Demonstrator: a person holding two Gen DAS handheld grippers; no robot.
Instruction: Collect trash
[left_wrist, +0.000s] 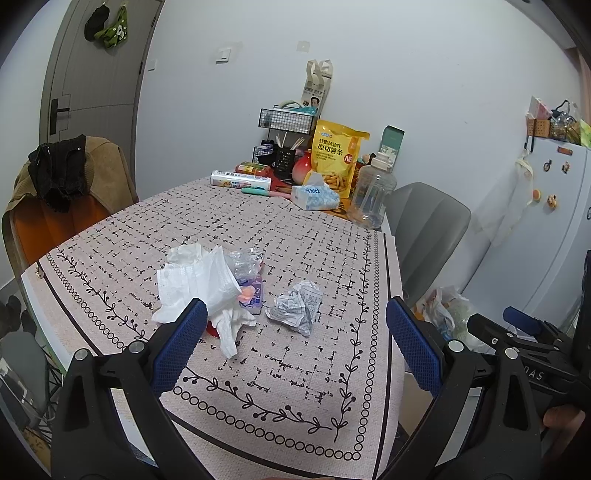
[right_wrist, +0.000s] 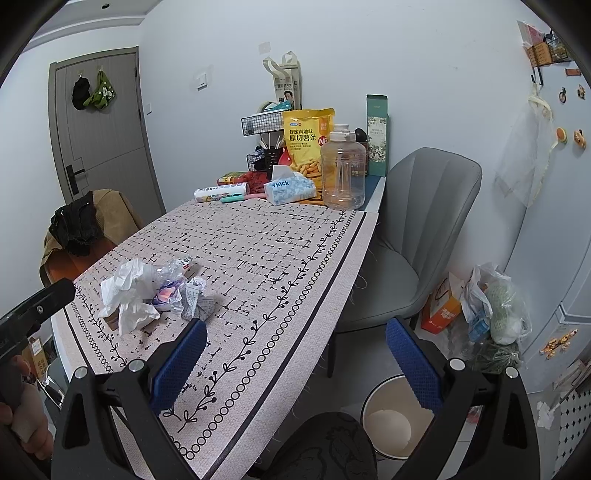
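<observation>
Both the left gripper and right gripper hover wide apart and empty above the surface, near the crumpled tissues.

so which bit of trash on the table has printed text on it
The crumpled printed paper, grey with small print, lying apart to the right of the white tissue pile.

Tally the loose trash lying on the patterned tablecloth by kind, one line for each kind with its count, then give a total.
White tissue clump: 1
Clear crinkled plastic wrapper: 1
Purple packet: 1
Crumpled printed paper: 1
Total: 4

More scraps may be hidden under the tissue; a red bit shows at its edge.
</observation>
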